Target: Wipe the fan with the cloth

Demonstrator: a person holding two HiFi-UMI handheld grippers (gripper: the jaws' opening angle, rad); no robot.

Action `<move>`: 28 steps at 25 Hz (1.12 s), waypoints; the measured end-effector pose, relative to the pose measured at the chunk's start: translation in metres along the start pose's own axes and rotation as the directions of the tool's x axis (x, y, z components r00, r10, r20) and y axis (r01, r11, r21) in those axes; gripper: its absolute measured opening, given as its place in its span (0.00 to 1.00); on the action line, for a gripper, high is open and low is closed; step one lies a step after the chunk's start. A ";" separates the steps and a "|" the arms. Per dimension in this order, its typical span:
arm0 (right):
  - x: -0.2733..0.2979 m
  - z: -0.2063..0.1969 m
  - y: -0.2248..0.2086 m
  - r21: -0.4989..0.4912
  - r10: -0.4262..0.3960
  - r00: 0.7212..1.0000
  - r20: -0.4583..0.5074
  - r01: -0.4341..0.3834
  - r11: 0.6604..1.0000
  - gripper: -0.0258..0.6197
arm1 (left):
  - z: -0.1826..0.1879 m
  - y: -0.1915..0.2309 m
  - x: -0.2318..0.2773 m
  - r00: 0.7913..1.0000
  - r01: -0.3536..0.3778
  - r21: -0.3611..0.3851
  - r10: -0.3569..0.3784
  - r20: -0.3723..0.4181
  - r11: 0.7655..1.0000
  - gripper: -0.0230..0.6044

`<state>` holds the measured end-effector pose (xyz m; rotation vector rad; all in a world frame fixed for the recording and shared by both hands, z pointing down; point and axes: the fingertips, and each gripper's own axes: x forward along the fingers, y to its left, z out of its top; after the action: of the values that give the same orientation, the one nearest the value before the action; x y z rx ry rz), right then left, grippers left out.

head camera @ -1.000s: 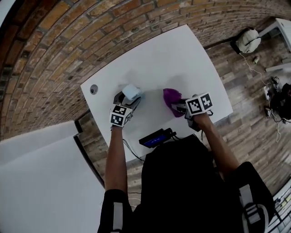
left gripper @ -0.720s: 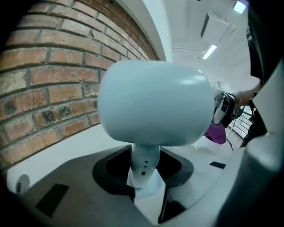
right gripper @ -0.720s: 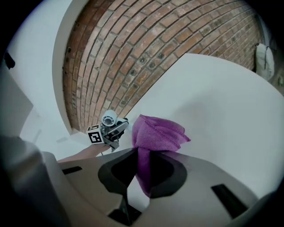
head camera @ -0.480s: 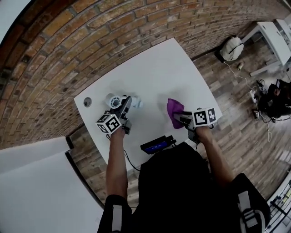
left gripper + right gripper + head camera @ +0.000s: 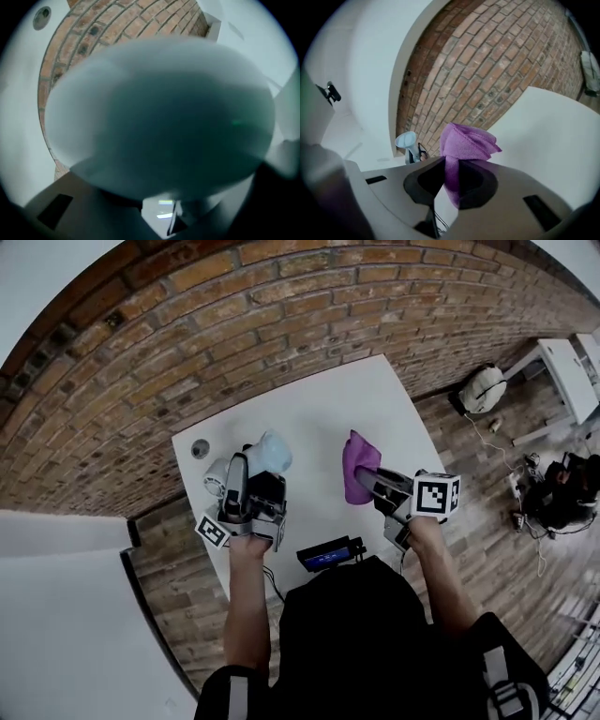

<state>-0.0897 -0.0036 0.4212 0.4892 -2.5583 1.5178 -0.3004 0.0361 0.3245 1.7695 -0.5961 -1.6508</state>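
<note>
Head view looks steeply down on the table [image 5: 309,409]. Left gripper view presses close to the fan [image 5: 159,117]; right gripper view sees it farther off.

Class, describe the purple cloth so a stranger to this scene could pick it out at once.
Find the white rectangular table by the brick wall. Over its right half, the right tongs pinch a crumpled purple cloth. It is the only purple thing; the small pale blue fan is at the left.
</note>
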 end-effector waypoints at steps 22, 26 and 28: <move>-0.004 -0.002 0.222 -0.746 -0.055 0.994 0.100 0.111 0.656 0.13 | -0.051 -0.093 -0.048 0.972 0.231 -0.187 -0.218 0.090 0.955 0.29; -0.001 -0.045 0.273 -0.769 0.091 0.991 -0.100 -0.135 0.624 0.13 | -0.062 -0.104 -0.046 0.974 0.228 -0.118 -0.224 0.048 0.967 0.29; 0.001 -0.060 0.275 -0.832 0.047 0.992 -0.116 -0.123 0.540 0.13 | -0.070 -0.108 -0.044 0.975 0.224 -0.098 -0.221 0.035 0.970 0.29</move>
<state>-0.1865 0.1701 0.2223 0.1466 -2.8492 0.1331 -0.2463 0.1519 0.2788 1.7973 -0.3258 -1.8206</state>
